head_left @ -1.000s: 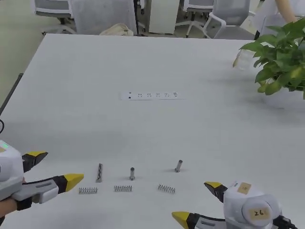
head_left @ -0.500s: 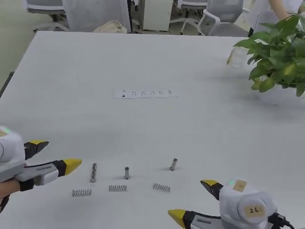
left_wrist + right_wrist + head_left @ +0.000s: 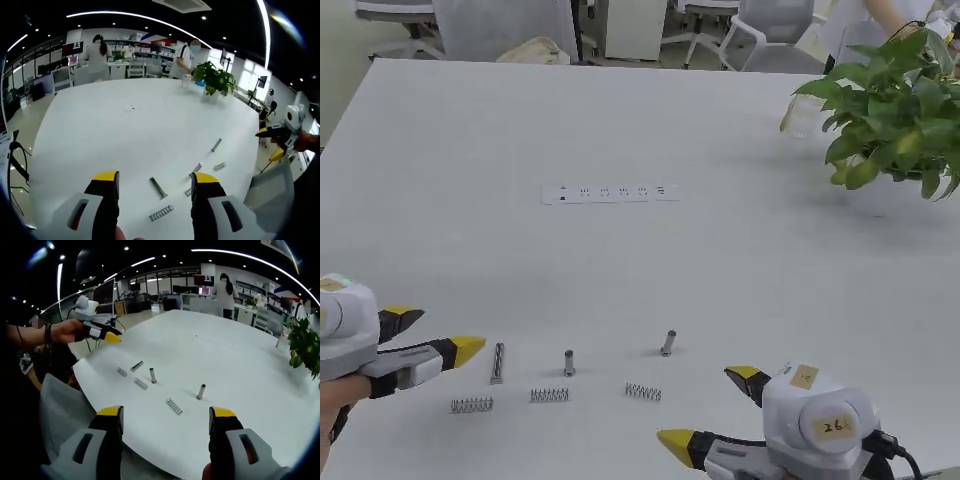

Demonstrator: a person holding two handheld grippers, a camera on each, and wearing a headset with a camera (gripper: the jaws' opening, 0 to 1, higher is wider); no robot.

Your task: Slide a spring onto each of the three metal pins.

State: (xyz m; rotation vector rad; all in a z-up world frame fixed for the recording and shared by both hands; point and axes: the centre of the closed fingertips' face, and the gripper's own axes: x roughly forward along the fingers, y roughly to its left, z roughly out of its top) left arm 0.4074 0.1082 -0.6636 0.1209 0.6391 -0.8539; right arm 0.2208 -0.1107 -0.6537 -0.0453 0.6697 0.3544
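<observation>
I am only starting: no spring is sitting on a pin yet. I am holding my left claw [image 3: 435,332] and right claw [image 3: 708,410] wide open and empty. The springs [image 3: 549,396] are lying in a row just nearer than the pins [image 3: 569,362], and the left pin [image 3: 497,362] is lying flat. Next, I think one claw should be picking up a spring and the other a pin. Since a second ago, my left claw is coming closer to the left pin.

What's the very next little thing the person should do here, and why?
Probably lower the open right gripper onto the nearest spring. All three lie loose on the table beside bare pins, and its jaws are empty.
</observation>
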